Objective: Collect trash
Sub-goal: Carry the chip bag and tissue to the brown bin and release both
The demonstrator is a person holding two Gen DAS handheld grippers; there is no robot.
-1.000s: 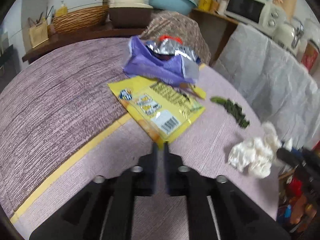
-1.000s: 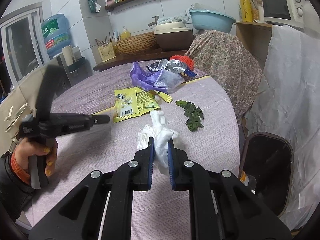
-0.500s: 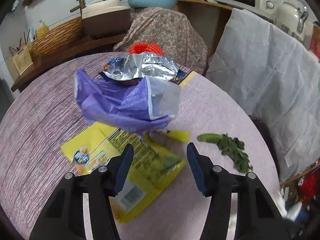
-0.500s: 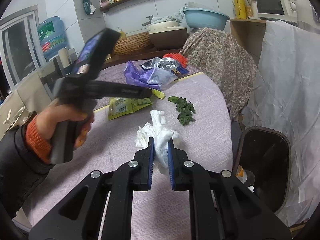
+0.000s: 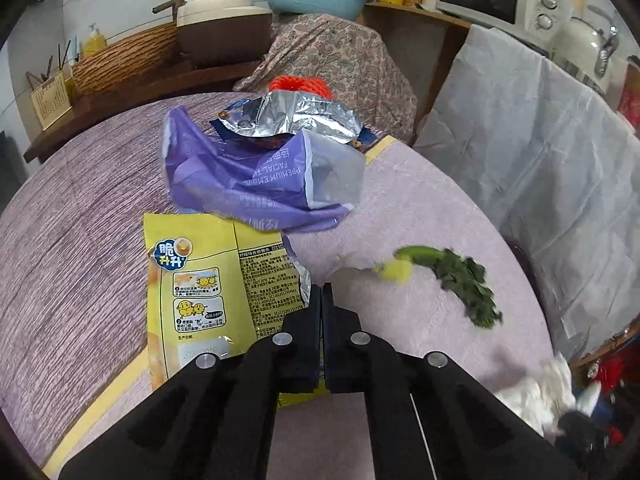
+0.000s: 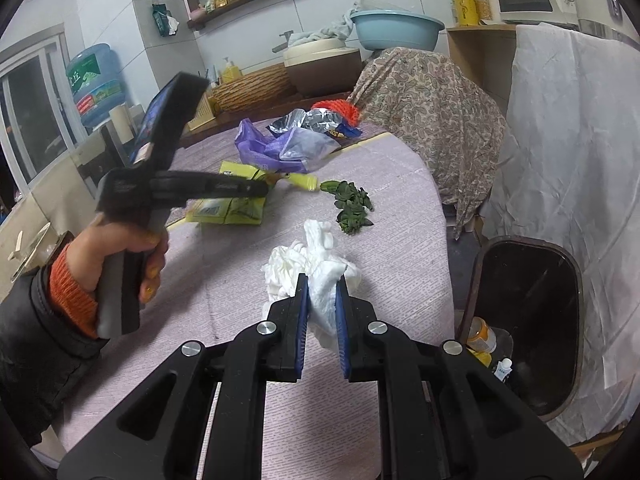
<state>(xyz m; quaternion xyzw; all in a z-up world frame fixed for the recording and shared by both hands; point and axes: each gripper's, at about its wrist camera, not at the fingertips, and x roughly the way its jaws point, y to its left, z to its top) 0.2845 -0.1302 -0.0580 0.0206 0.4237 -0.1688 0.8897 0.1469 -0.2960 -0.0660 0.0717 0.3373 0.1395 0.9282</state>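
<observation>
- The purple wrapper [image 5: 256, 184] carries white print reading "PREMIUM" and "FACIAL"; the rest of the line is creased and unclear.
- The yellow snack bag [image 5: 204, 292] shows Chinese characters in a blue badge, two cartoon panels and a block of small print too fine to read.
- A silver foil bag [image 5: 292, 116] lies just behind the purple wrapper, with something orange beyond it.
- The left hand-held gripper [image 5: 321, 292] has its jaws shut over the yellow bag's right edge; whether it has caught that edge I cannot tell.
- The right hand-held gripper [image 6: 322, 292] is clamped on the crumpled white tissue [image 6: 308, 264], which sits on the bench [image 6: 400, 248] near its right edge.
- Green leaves [image 5: 460, 280] lie to the right of the yellow bag, with a small yellow scrap [image 5: 396, 272] touching their stem end.
- The bench's front half is bare cloth, so there is free room around the tissue.
- A dark bin [image 6: 528, 320] stands open just past the bench's right edge, with a bottle visible in it.
- The far half of the bench is crowded with wrappers.
</observation>
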